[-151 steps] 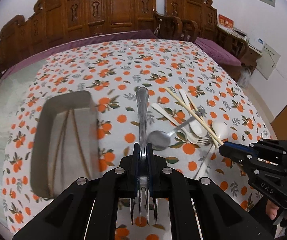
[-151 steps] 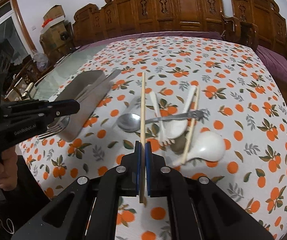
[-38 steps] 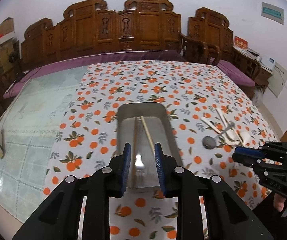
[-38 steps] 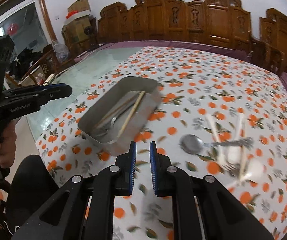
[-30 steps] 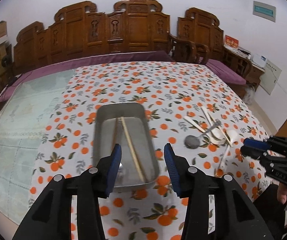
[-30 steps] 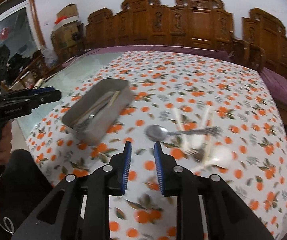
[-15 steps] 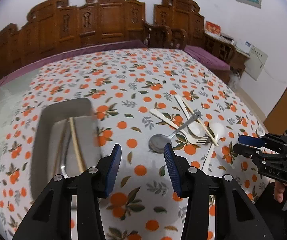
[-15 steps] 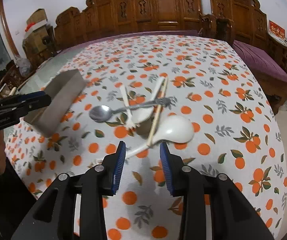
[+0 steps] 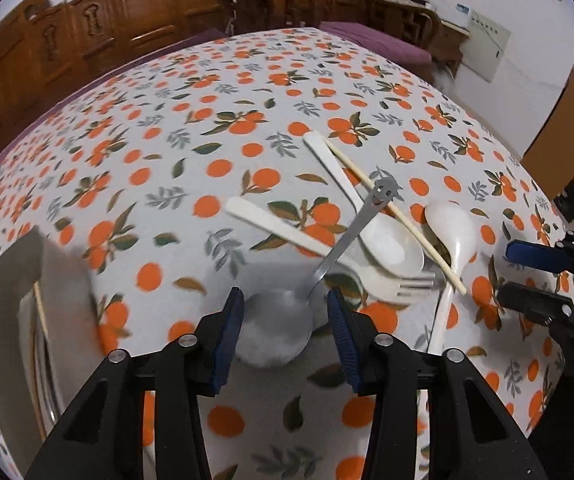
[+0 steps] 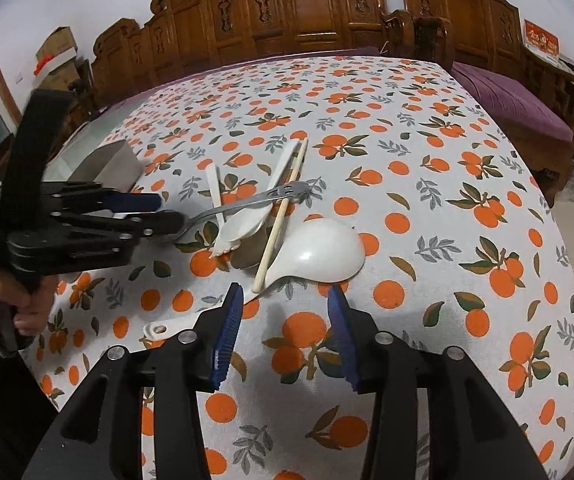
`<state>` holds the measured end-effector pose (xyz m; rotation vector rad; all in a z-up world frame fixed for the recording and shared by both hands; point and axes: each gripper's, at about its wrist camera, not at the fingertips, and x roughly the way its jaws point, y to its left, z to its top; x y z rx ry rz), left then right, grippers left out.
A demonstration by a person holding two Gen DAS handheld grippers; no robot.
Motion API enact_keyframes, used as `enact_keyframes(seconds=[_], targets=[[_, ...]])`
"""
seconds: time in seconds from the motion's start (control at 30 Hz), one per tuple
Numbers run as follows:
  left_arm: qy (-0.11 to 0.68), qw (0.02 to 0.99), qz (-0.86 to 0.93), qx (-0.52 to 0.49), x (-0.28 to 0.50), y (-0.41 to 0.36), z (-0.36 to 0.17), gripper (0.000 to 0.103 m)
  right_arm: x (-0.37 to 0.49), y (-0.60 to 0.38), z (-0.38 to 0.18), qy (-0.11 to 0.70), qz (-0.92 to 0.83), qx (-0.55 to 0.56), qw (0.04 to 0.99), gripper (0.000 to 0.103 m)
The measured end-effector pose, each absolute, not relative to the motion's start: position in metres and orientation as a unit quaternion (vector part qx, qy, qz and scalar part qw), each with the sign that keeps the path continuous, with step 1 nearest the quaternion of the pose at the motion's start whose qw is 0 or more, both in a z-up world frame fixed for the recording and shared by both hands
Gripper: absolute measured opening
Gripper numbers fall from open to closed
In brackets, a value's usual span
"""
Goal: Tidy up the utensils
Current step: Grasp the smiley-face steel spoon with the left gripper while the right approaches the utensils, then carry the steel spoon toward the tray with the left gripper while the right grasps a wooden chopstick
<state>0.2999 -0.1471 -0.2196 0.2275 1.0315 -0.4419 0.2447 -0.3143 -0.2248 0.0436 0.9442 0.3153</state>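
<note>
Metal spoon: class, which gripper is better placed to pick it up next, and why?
Left. The left gripper is open with the metal spoon bowl between its fingers; the right gripper is open near the white ladle.

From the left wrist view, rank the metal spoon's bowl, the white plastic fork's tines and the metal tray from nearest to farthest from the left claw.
1. Metal spoon's bowl: right between the open fingers of the left claw.
2. White plastic fork's tines: just ahead and to the right.
3. Metal tray: far off at the left edge, with a chopstick inside.
</note>
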Motion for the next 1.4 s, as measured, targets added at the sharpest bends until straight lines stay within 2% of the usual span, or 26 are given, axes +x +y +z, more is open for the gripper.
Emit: enact_keyframes(seconds=[0.23, 0.3, 0.43, 0.57, 0.93, 1.1, 1.4], targets=[[0.501, 0.819, -0.235, 0.151, 0.312, -0.172, -0.228, 0.033, 0.246, -0.314, -0.224, 0.452, 0.156, 0.028, 0.878, 0.046], [0.508, 0.812, -0.241, 0.157, 0.314, -0.174, -0.232, 0.018, 0.245, -0.313, -0.224, 0.452, 0.157, 0.028, 0.878, 0.046], [0.507, 0.810, -0.251, 0.150, 0.318, -0.176, -0.232, 0.017, 0.244, -0.311, -0.226, 0.453, 0.159, 0.022, 0.877, 0.046], [0.510, 0.811, -0.250, 0.140, 0.315, -0.173, -0.232, 0.006, 0.244, -0.310, -0.225, 0.453, 0.157, 0.023, 0.877, 0.046], [0.475, 0.846, -0.233, 0.063, 0.264, -0.129, -0.203, 0.005, 0.245, -0.298, -0.231, 0.467, 0.138, 0.031, 0.873, 0.046], [0.448, 0.860, -0.236, 0.061, 0.249, -0.123, -0.185, 0.005, 0.250, -0.294, -0.239, 0.473, 0.117, 0.038, 0.873, 0.046], [0.421, 0.870, -0.254, 0.036, 0.233, -0.110, -0.163, 0.005, 0.268, -0.304, -0.250, 0.478, 0.077, 0.108, 0.868, 0.046]])
